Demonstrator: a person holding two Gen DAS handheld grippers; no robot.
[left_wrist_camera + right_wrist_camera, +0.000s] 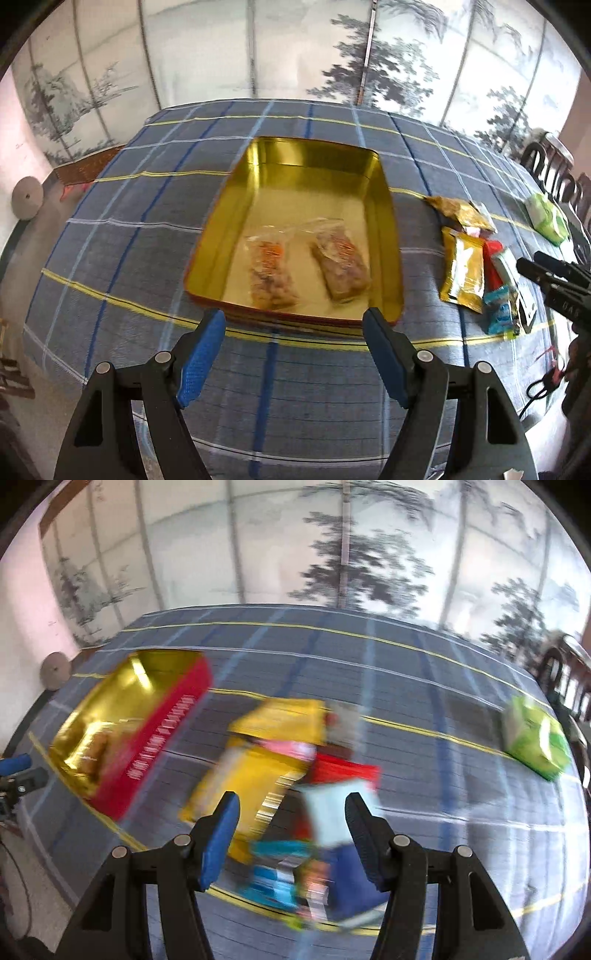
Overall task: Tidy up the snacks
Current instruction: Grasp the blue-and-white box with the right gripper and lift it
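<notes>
A gold tin (306,155) with red outer walls sits on the plaid tablecloth. Two clear snack bags (271,275) (341,266) lie inside it. My left gripper (293,325) is open and empty, just in front of the tin's near rim. A pile of snack packets (463,269) lies to the tin's right. In the blurred right wrist view my right gripper (291,808) is open and empty, above the pile: a yellow packet (255,779), a pale blue packet (332,812), a red one (343,770). The tin (162,734) shows at left.
A green packet (546,216) (535,738) lies apart at the table's right edge. A dark chair (554,166) stands beyond it. A painted screen backs the table. My right gripper's body (554,280) enters the left wrist view at right.
</notes>
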